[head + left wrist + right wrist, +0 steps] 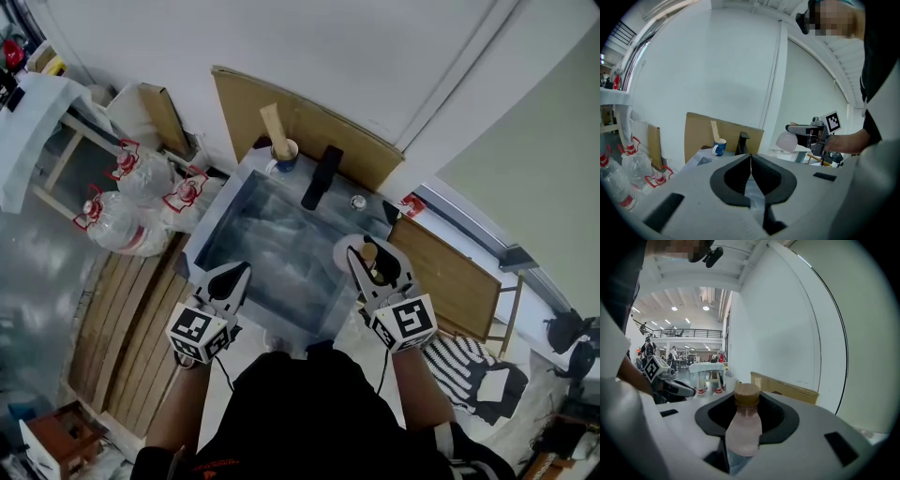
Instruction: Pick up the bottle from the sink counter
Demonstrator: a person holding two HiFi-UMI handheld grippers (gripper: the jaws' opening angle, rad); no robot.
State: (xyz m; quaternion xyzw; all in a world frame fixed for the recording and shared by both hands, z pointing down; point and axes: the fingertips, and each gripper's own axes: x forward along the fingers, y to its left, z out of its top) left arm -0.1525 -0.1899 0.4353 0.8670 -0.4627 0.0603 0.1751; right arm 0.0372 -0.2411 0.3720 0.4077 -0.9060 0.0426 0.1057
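Note:
A small pale pink bottle (743, 427) with a round wooden cap (746, 394) stands upright between the jaws of my right gripper (744, 437), which is shut on its body. From the head view the bottle (367, 251) hangs in that right gripper (371, 261) over the right rim of the sink (217, 221). The left gripper view shows the same bottle (787, 141) held off to the right. My left gripper (242, 272) hovers at the sink's near left edge. Its jaws are shut, pads touching, with nothing between them (751, 161).
A blue mug (284, 155) with a wooden stick and a black faucet (322, 176) sit at the sink's back edge, in front of cardboard sheets (309, 122). Large water jugs (122, 220) lie on the floor to the left, beside wooden slats (131, 309).

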